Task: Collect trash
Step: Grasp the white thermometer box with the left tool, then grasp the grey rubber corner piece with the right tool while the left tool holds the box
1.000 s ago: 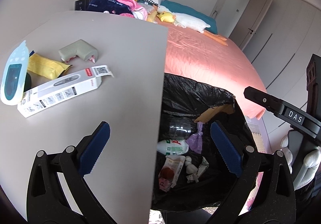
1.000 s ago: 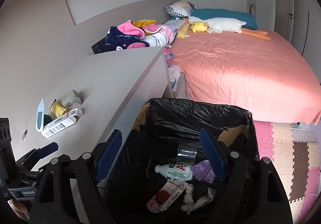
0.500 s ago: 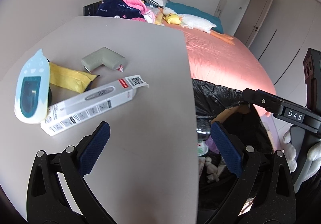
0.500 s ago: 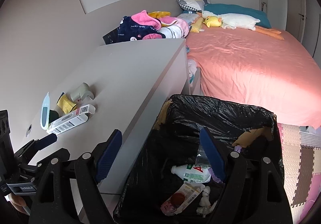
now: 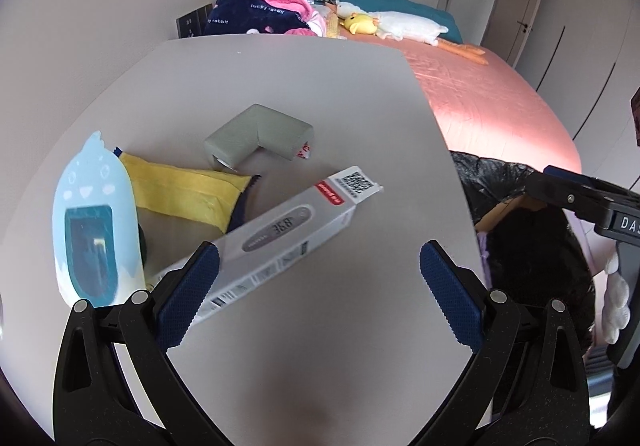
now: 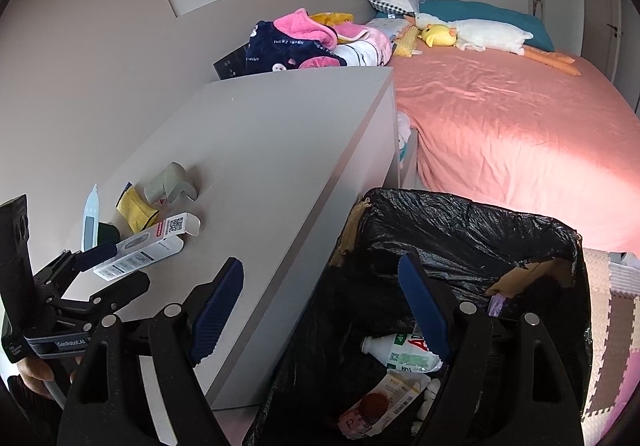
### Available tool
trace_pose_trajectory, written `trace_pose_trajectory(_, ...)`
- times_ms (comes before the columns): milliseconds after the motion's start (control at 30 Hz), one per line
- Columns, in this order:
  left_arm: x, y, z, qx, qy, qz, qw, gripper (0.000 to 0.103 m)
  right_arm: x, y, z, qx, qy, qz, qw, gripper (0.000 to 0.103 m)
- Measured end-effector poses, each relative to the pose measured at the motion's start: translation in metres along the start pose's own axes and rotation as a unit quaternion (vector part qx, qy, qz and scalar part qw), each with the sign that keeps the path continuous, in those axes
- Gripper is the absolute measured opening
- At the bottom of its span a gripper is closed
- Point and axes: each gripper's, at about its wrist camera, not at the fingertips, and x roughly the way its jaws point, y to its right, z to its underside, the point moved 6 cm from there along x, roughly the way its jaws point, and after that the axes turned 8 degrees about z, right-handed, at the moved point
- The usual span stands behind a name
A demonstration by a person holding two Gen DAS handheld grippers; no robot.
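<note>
A white thermometer box [image 5: 280,234] lies on the grey cabinet top [image 5: 320,106], also seen in the right wrist view [image 6: 144,246]. Beside it lie a yellow packet [image 5: 180,194], a grey foam corner guard [image 5: 260,138] and a light-blue blister card [image 5: 96,222]. My left gripper [image 5: 316,294] is open and empty, its left finger over the box's near end. My right gripper [image 6: 320,306] is open and empty above the black-lined trash bin [image 6: 460,230], which holds a plastic bottle [image 6: 400,354] and wrappers.
A bed with a pink sheet [image 6: 520,126] stands to the right, with plush toys and a pile of clothes [image 6: 312,42] at its head. Foam floor mats [image 6: 612,306] lie by the bin. The cabinet's right edge drops beside the bin.
My left gripper has swung left from over the bin to over the cabinet top and closer to the thermometer box. My right gripper has shifted slightly but stays above the bin.
</note>
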Motion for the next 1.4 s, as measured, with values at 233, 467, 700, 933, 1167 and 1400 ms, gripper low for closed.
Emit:
trace_pose_trajectory(233, 0.008, -0.017, 0.001, 0.015, -0.024, -0.032, 0.9991, 0.096, 0.009, -0.011, -0.006, -0.012, -0.003, -0.010, 1.000, 0.080)
trace_pose_trajectory(467, 0.017, -0.024, 0.015, 0.019, -0.047, -0.040, 0.9979, 0.082, 0.015, -0.034, -0.017, -0.038, 0.003, -0.024, 0.999, 0.080)
trace_pose_trajectory(700, 0.013, -0.008, 0.017, 0.047, -0.037, -0.036, 0.9976, 0.050, 0.025, -0.059, -0.029, -0.063, 0.001, -0.043, 0.997, 0.080)
trace_pose_trajectory(933, 0.007, 0.001, 0.014, 0.047, -0.003, -0.044, 0.9979, 0.028, 0.027, -0.067, -0.031, -0.064, 0.001, -0.050, 0.997, 0.080)
trace_pose_trajectory(1167, -0.031, -0.004, -0.012, 0.030, 0.060, -0.068, 0.9954, 0.027, 0.032, -0.076, -0.035, -0.074, 0.001, -0.052, 0.996, 0.080)
trace_pose_trajectory(1400, -0.062, -0.019, -0.023, 0.009, 0.088, -0.080, 0.9928, 0.027, 0.050, -0.106, -0.043, -0.095, -0.012, -0.065, 0.993, 0.080)
